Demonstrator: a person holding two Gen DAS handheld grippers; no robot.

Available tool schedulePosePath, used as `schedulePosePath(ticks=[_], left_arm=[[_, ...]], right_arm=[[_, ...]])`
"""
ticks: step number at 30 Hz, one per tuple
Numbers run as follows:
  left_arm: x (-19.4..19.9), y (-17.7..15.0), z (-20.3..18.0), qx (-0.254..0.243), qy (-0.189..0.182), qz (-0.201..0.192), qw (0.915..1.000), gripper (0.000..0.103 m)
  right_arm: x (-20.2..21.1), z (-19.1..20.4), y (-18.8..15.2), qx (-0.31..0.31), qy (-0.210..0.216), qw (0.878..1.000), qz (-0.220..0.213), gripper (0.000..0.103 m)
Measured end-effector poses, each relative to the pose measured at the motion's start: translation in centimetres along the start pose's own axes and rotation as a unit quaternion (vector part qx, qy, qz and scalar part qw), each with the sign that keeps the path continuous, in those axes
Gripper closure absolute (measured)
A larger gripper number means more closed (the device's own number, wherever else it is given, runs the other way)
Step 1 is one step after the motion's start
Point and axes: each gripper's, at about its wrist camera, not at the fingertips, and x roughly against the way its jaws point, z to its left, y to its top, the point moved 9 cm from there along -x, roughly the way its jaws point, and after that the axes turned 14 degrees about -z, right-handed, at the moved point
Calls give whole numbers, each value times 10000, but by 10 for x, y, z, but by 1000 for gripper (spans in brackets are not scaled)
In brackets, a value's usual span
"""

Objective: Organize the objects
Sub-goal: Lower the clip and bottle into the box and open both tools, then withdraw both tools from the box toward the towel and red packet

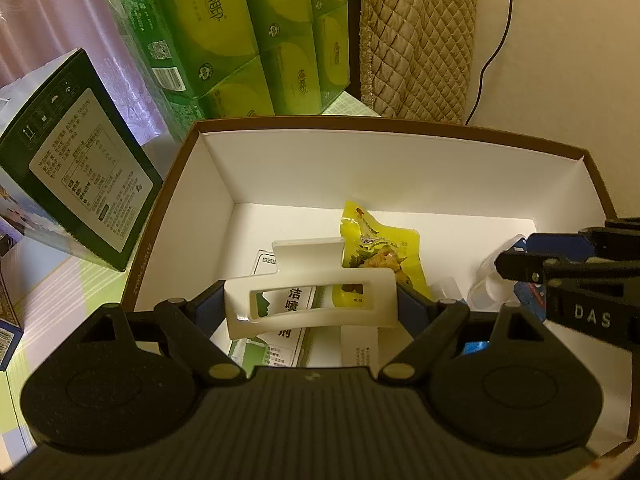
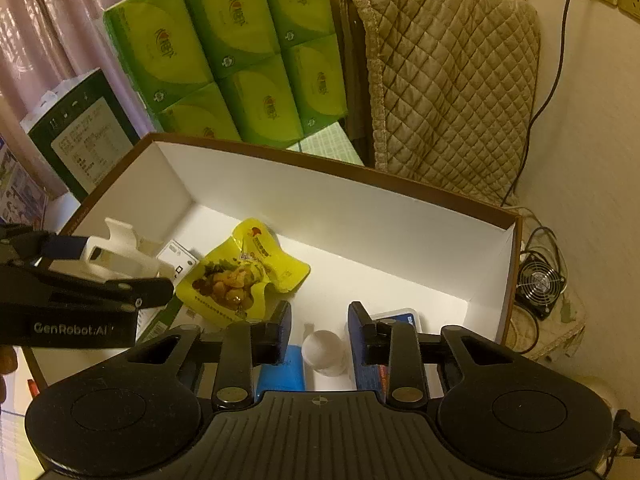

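The left gripper (image 1: 310,308) is squeezing a white hair clip (image 1: 308,300) between its two fingers. It holds the clip up over the big box (image 1: 400,168), which is white inside and brown outside. The clip is not touching the bottom of the box.

The right gripper (image 2: 319,332) has its fingers a little way apart, with nothing pinched between them. A small white bottle (image 2: 325,354) stands just below the gap, near the front of the box. A blue packet (image 2: 282,372) lies beside the bottle. On the other side there is a flat blue and white pack (image 2: 396,314), partly hidden by a finger.

Farther in, a yellow snack bag (image 2: 240,272) lies on the box floor, all crinkled. Next to it, under the clip, is a green and white carton with writing (image 1: 294,332).

Behind the box stands a tall stack of green tissue packs (image 2: 224,52). A dark box with a white label (image 1: 80,168) leans to the left of the big box. To the right is a chair with a tan quilted cover (image 2: 448,80). A small black fan (image 2: 540,280) sits low by the wall, and a cord (image 2: 556,80) runs up the wall to a plug.
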Motion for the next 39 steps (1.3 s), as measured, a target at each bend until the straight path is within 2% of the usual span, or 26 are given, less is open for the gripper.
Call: schedulePosePath(ticks=[5,13,16,23,39], left_arm=[[1,5,0,83,-57,-87,9999,18],[15,15,10,161,43,-293,9994,10],[23,13,16,227,63,-302,9993,10],[47,4,29,422,153,-279,9986,10],[109,-21,34,685,213,-338,9969,9]], right_arm=[[3,2,1,38,-16,10000,-46,64],[13,6,1,68,-55,9999,-87,50],[20,7,-1,62,-53,9999,-96,46],[43,12,-3,53,65,9998,-154,29],[99,27,-12,31,203,9993,-298,21]])
